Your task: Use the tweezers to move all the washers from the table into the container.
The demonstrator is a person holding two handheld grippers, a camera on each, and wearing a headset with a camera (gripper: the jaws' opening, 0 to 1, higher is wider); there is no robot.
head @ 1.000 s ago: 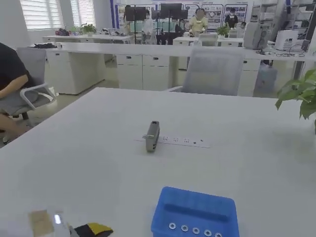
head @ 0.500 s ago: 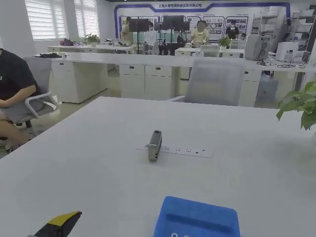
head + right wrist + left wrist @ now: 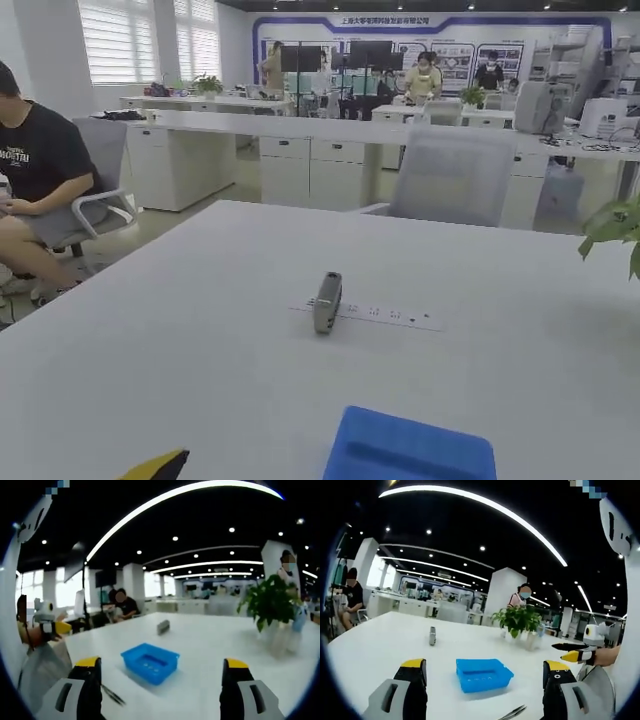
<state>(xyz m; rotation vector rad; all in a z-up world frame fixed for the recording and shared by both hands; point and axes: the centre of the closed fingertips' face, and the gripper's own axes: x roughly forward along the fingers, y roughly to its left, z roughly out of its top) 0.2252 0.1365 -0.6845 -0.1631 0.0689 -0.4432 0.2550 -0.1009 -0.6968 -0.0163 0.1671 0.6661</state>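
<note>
Tweezers (image 3: 512,712) lie loose on the table (image 3: 380,645), pinching nothing, between the blue container (image 3: 484,677) and the spread-jawed left gripper (image 3: 484,667).

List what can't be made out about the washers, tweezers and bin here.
Washers: specks in the left gripper view, too small to count.
Bin: head view's bottom edge cuts off its inside.
Tweezers: left gripper view's bottom edge cuts them off.
</note>
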